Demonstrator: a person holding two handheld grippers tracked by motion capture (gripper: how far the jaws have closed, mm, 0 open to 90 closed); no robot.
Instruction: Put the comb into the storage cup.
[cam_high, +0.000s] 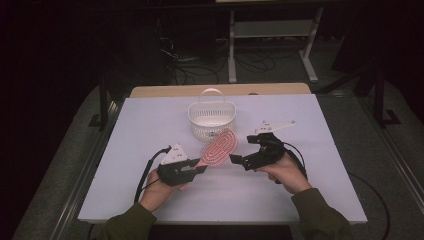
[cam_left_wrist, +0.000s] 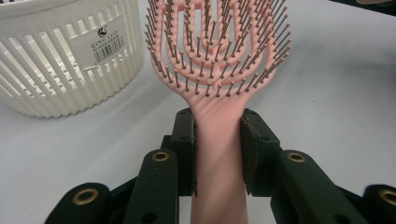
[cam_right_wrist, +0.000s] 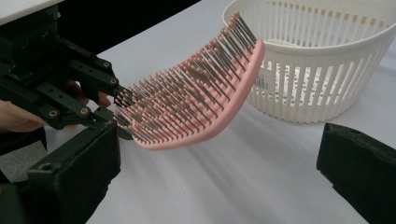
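One white basket (cam_high: 212, 120), contents unclear

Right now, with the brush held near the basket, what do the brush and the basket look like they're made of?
Hairbrush: looks like moulded pink plastic with a smooth matte finish; the vented head shows open slots, and the thin darker bristles end in small ball tips, material unclear. Basket: apparently rigid off-white plastic with a slight sheen; its slatted wall and one-piece rim look moulded, and a printed label is stuck on.

We wear olive-green sleeves (cam_high: 320, 217); our black grippers (cam_high: 186, 169) carry brass-ringed screws, grey triangular plates and black cables.
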